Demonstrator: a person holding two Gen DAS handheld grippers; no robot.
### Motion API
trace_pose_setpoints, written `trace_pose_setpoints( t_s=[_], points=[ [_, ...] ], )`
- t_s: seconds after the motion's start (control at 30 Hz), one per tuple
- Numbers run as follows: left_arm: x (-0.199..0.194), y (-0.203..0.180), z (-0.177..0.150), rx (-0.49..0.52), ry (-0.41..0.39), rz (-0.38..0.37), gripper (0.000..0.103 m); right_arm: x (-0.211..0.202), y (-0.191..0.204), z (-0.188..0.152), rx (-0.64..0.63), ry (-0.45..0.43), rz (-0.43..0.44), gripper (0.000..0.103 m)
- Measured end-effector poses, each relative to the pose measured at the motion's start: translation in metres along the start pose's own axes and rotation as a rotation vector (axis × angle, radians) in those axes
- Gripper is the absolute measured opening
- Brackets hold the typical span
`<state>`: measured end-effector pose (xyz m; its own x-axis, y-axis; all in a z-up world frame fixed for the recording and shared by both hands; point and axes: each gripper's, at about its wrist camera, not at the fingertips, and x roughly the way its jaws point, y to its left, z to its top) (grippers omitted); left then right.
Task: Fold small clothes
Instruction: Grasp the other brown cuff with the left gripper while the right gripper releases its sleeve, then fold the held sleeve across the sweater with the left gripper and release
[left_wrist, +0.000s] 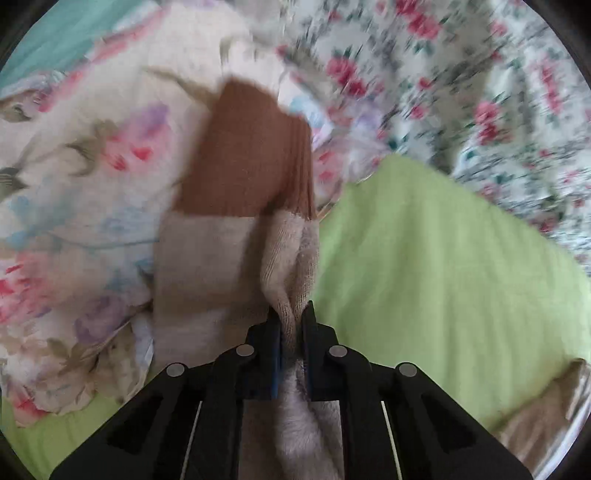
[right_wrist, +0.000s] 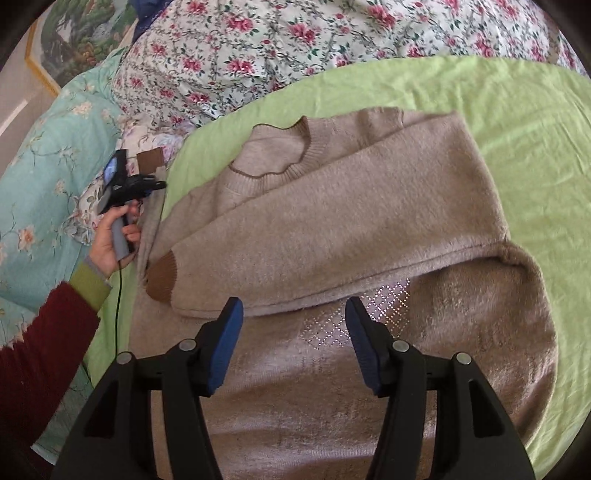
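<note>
A beige knit sweater (right_wrist: 332, 229) with brown cuffs lies on a green sheet (right_wrist: 517, 122). One sleeve is folded across its chest, its brown cuff (right_wrist: 162, 277) at the left. My left gripper (left_wrist: 291, 317) is shut on the other sleeve (left_wrist: 207, 266), whose brown cuff (left_wrist: 247, 155) hangs beyond the fingers. In the right wrist view the left gripper (right_wrist: 155, 184) sits at the sweater's left edge, held by a hand. My right gripper (right_wrist: 293, 310) is open and empty above the sweater's lower body.
A floral quilt (right_wrist: 295, 40) lies bunched behind the sweater. A teal floral cover (right_wrist: 40, 177) and a pastel floral cloth (left_wrist: 74, 184) lie at the left. A framed picture (right_wrist: 70, 44) hangs at the far left.
</note>
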<state>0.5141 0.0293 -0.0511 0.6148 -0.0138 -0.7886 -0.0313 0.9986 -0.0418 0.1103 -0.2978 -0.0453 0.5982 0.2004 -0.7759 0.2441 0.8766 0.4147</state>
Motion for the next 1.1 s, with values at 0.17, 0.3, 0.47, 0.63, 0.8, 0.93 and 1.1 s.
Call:
trace_pose_setpoints(
  t_s=[0.17,0.3,0.47,0.63,0.8,0.93,1.1],
  points=[
    [-0.078,-0.016,-0.025,0.026,-0.119,-0.139,0.008,-0.013,-0.002,-0.002,0.026,-0.038,0.017,0.059],
    [-0.137,-0.054,-0.053,0.076,-0.178,-0.259,0.008,-0.029,-0.006,-0.005,0.05,-0.07,0.016,0.059],
    [-0.204,-0.111,-0.105,0.172,-0.222,-0.434,0.008,-0.048,-0.023,-0.015,0.107,-0.1,0.003,0.059],
    [-0.23,-0.187,-0.163,0.34,-0.203,-0.55,0.008,-0.06,-0.044,-0.025,0.178,-0.126,-0.016,0.059],
    [-0.187,-0.251,-0.212,0.473,-0.06,-0.515,0.009,-0.06,-0.059,-0.027,0.225,-0.127,-0.032,0.059],
    [-0.159,-0.264,-0.227,0.493,0.034,-0.488,0.013,-0.054,-0.061,-0.024,0.237,-0.119,-0.029,0.059],
    [-0.176,-0.241,-0.242,0.489,0.033,-0.464,0.042,-0.041,-0.053,-0.009,0.238,-0.125,-0.006,0.059]
  ],
)
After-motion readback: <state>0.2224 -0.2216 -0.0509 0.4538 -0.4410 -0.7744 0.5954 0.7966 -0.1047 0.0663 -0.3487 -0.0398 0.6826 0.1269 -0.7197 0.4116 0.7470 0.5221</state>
